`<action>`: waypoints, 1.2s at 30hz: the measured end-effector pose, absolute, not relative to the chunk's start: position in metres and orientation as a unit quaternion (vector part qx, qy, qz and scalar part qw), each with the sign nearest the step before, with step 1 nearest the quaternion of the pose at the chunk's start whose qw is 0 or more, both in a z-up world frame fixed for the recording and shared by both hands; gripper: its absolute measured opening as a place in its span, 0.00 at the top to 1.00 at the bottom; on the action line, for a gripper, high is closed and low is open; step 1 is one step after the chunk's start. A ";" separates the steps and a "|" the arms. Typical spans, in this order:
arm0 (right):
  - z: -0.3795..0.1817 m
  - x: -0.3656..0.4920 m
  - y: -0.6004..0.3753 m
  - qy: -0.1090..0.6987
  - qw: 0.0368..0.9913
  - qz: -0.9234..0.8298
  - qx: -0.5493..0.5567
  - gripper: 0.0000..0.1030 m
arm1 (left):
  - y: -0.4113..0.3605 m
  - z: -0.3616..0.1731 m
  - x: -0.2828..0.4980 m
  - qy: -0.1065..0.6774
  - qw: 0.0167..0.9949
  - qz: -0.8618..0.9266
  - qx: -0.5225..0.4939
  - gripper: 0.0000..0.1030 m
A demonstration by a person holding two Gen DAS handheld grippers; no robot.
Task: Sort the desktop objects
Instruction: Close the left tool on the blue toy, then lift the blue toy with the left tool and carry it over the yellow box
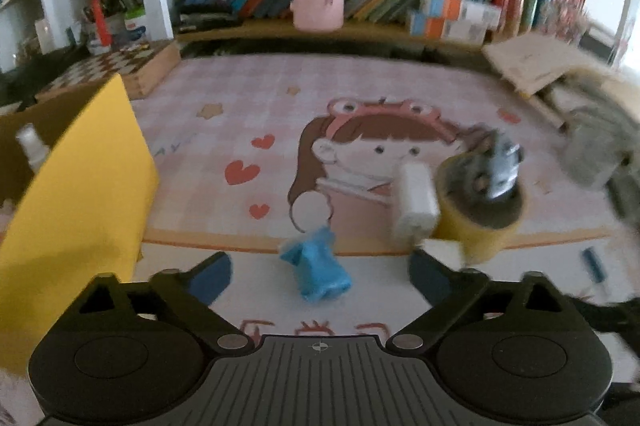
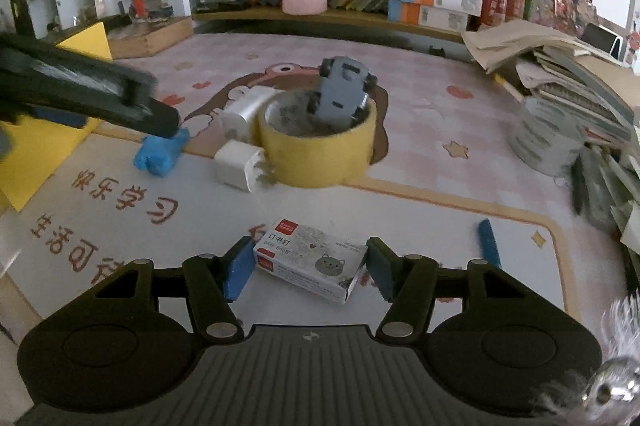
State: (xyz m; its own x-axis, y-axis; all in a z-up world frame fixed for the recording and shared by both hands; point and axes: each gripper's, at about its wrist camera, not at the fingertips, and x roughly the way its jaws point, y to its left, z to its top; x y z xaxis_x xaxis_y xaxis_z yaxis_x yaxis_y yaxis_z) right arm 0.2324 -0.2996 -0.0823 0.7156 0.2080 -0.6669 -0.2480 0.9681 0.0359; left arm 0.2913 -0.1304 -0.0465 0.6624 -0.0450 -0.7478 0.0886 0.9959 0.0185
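Right hand-held gripper (image 2: 306, 268) spread wide, staple box (image 2: 310, 262) lying between its fingers on the worktop (image 2: 420, 202). Left hand-held gripper (image 1: 320, 272) wide apart too, blue toy (image 1: 316, 268) between. Farther off, yellow tape roll (image 2: 320, 150) holding gray car (image 2: 342, 92).

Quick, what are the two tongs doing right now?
Left tongs: open, over the blue item.
Right tongs: open around the staple box, not clamped.

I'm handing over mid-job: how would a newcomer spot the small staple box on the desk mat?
Start at the yellow tape roll with the grey toy car propped inside it, mid-mat. Come toward the camera to the white margin: the staple box lies flat between the open right gripper fingers. Unlike the plain white chargers beside the roll, it carries red corners and a grey cat face.
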 end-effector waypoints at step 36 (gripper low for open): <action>-0.032 0.201 -0.297 0.324 0.935 0.141 -0.010 0.44 | -0.108 0.005 0.220 0.350 0.931 -0.097 -0.027 0.73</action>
